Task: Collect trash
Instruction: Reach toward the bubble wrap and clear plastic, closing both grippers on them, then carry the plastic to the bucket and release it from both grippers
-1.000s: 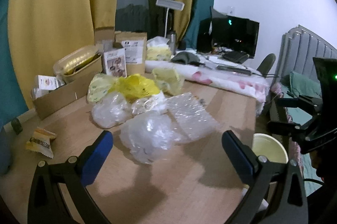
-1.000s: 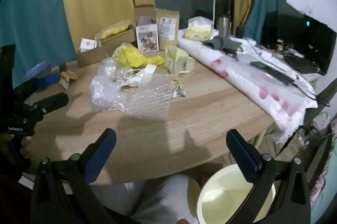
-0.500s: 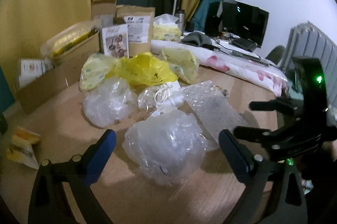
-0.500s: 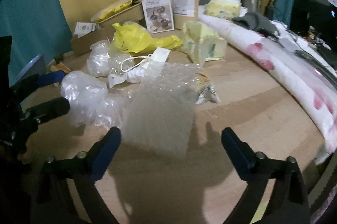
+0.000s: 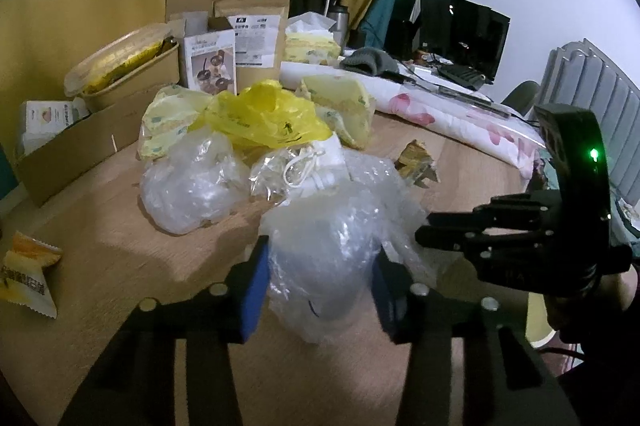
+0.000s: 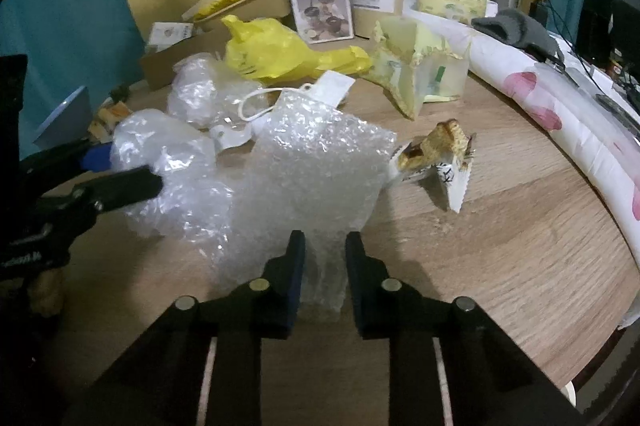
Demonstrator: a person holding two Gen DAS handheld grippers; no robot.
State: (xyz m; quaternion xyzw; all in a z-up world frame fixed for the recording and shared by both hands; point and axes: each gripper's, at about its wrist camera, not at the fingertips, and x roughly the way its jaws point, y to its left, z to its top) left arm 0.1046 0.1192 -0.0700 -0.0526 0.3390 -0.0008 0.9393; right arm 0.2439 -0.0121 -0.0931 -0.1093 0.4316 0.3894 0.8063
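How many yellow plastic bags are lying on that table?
1. The yellow plastic bag lies crumpled at the back of the trash pile on the table, behind the clear plastic wads and before the brown boxes. More could be hidden beneath the pile.

No print here can be read for certain. The brown paper pouch (image 5: 256, 33) carries a white label with lines too small to make out, and the snack packet (image 5: 26, 276) bears dark characters, perhaps Chinese, too blurred to read.
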